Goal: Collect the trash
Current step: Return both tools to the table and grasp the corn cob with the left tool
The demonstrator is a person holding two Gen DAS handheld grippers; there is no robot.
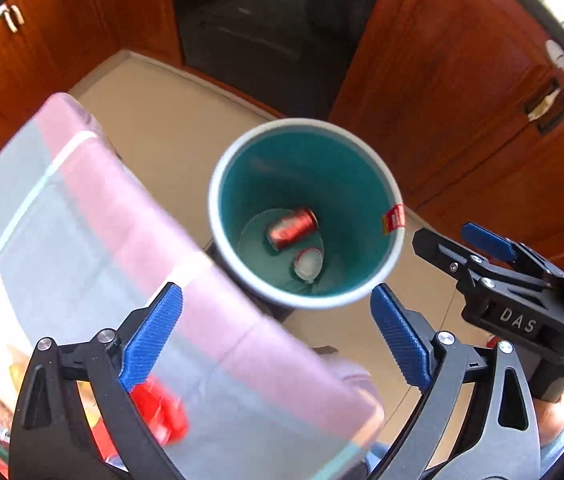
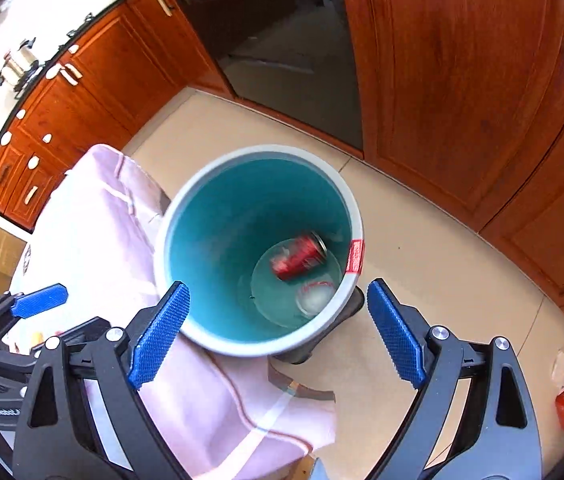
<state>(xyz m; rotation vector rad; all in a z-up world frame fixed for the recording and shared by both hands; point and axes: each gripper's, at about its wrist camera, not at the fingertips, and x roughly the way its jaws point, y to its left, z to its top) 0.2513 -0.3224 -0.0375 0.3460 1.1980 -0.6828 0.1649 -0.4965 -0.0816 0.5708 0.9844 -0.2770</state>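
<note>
Both grippers, left (image 1: 276,336) and right (image 2: 278,334), hold their blue fingers spread wide, gripping nothing. At twelve o'clock, the round teal-lined wastebasket (image 2: 210,320) holds a crushed red soda can (image 2: 300,258) and a clear plastic cup (image 2: 316,298).

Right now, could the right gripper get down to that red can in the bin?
Probably yes. The right gripper hangs open above the bin, whose mouth is uncovered, and the red can lies bare on the bottom beside a clear cup. The bin looks deep, though.
</note>
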